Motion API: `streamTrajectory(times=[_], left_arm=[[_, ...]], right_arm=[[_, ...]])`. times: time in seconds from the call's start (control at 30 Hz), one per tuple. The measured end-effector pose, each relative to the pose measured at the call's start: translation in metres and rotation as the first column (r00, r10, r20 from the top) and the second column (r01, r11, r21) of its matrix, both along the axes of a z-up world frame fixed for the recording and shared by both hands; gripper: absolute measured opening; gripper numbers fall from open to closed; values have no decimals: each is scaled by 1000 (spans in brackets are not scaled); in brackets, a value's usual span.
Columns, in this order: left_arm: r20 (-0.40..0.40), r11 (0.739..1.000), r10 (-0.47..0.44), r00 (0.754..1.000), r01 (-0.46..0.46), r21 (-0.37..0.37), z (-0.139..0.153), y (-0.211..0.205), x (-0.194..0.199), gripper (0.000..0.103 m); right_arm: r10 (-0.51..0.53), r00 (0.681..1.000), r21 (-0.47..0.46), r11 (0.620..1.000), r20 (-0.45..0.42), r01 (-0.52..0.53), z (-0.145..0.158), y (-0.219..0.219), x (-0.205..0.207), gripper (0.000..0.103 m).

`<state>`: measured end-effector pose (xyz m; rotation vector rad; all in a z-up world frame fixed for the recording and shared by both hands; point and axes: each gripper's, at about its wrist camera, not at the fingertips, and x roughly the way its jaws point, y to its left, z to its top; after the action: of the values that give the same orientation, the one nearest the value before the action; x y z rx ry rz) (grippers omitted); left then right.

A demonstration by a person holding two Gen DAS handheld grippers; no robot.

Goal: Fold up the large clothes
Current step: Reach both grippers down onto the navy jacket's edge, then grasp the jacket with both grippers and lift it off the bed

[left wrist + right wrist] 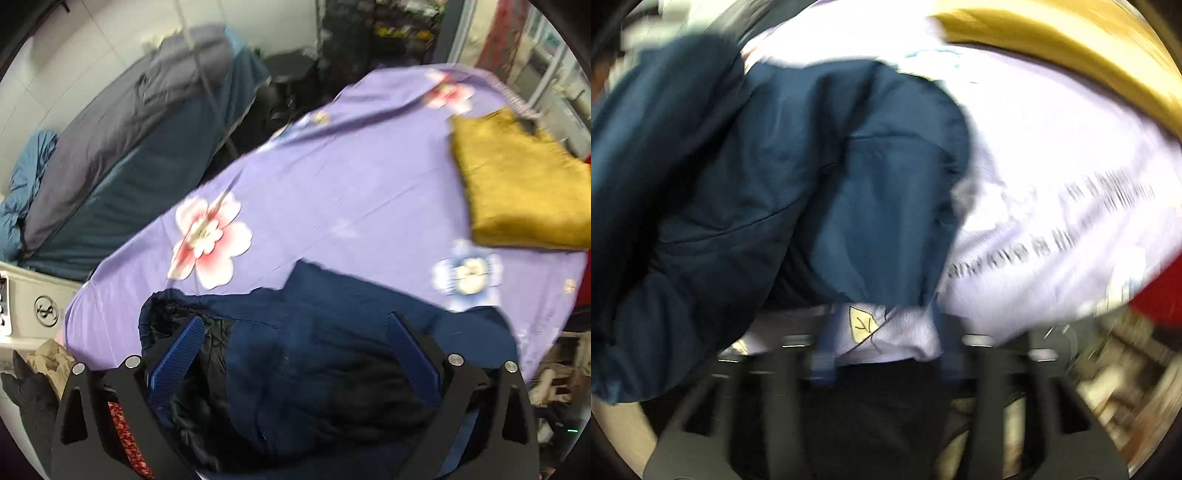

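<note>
Here, navy jacket [314, 332] beneath spread left gripper [295, 350], unpinched

Grey duvet [122, 122] on teal bed [147, 192]

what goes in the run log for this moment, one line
navy jacket bunched on purple floral sheet | left tongs open over it | right tongs blurred | mustard garment folded

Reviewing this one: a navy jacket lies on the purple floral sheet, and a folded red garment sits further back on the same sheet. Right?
One detail is off. The folded garment lying further back on the purple floral sheet is mustard yellow, not red, as the left wrist view shows. The navy jacket does lie on that sheet, near the camera.
</note>
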<state>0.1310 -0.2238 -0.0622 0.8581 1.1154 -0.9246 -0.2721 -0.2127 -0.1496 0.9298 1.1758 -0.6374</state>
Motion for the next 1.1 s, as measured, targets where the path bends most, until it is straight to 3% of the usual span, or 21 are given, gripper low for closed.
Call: streamTrajectory(times=[0.07,0.13,0.2,0.3,0.33,0.4,0.5,0.57,0.6,0.67,0.73,0.8,0.83,0.87,0.9,0.93,1.0,1.07,1.1], left_arm=[[-47,999,31,998,-30,20,-16,-10,18,96],[-36,998,36,999,-34,54,-29,-25,30,96],[-13,996,-2,1000,3,88,-42,-45,35,96],[28,986,-56,998,51,160,-70,-72,39,96],[35,982,-62,997,55,183,-79,-79,42,96],[-8,968,-55,998,55,244,-104,-88,46,96],[-98,943,-36,995,66,325,-137,-89,50,95],[-144,915,-20,989,76,397,-162,-84,51,87],[-161,907,-23,987,88,412,-169,-82,50,86],[-185,905,-35,982,109,411,-175,-78,48,86],[-187,899,-47,981,123,421,-180,-78,47,85],[-237,896,-20,971,123,427,-184,-81,50,74],[-289,901,20,957,108,420,-184,-81,53,57],[-316,903,53,947,90,420,-184,-81,56,53],[-305,904,66,950,72,422,-182,-80,56,52],[-294,904,46,955,86,420,-180,-79,53,49],[-274,902,-22,962,138,410,-175,-75,45,41],[-269,914,-32,963,137,382,-163,-66,45,24],[-270,923,-23,963,124,365,-155,-61,47,21]], right_arm=[[-138,989,-22,990,48,139,14,-13,-18,69],[-250,964,9,968,93,250,20,-30,-44,69],[-384,915,83,923,122,376,16,-60,-58,69],[-565,813,218,818,140,532,-4,-95,-76,68],[-591,797,242,797,125,553,-11,-105,-70,68],[-604,793,285,775,75,563,-28,-107,-55,67],[-555,832,309,790,-6,529,-58,-96,-34,62],[-545,835,328,777,-74,537,-79,-82,-25,61],[-562,824,356,758,-70,547,-83,-78,-26,61],[-618,785,467,683,-41,562,-93,-66,-24,61],[-670,742,611,577,-26,542,-107,-52,-18,61],[-674,738,684,520,-40,512,-122,-42,-11,61],[-678,733,692,504,-53,517,-129,-40,-9,61],[-683,728,695,494,-61,522,-132,-38,-8,59],[-691,720,706,481,-59,520,-136,-37,-5,50],[-690,722,704,486,-56,519,-135,-38,-3,44],[-656,755,678,542,-29,497,-124,-43,6,31],[-619,785,630,623,35,463,-100,-49,14,23],[-607,793,606,654,61,454,-90,-51,17,20]])
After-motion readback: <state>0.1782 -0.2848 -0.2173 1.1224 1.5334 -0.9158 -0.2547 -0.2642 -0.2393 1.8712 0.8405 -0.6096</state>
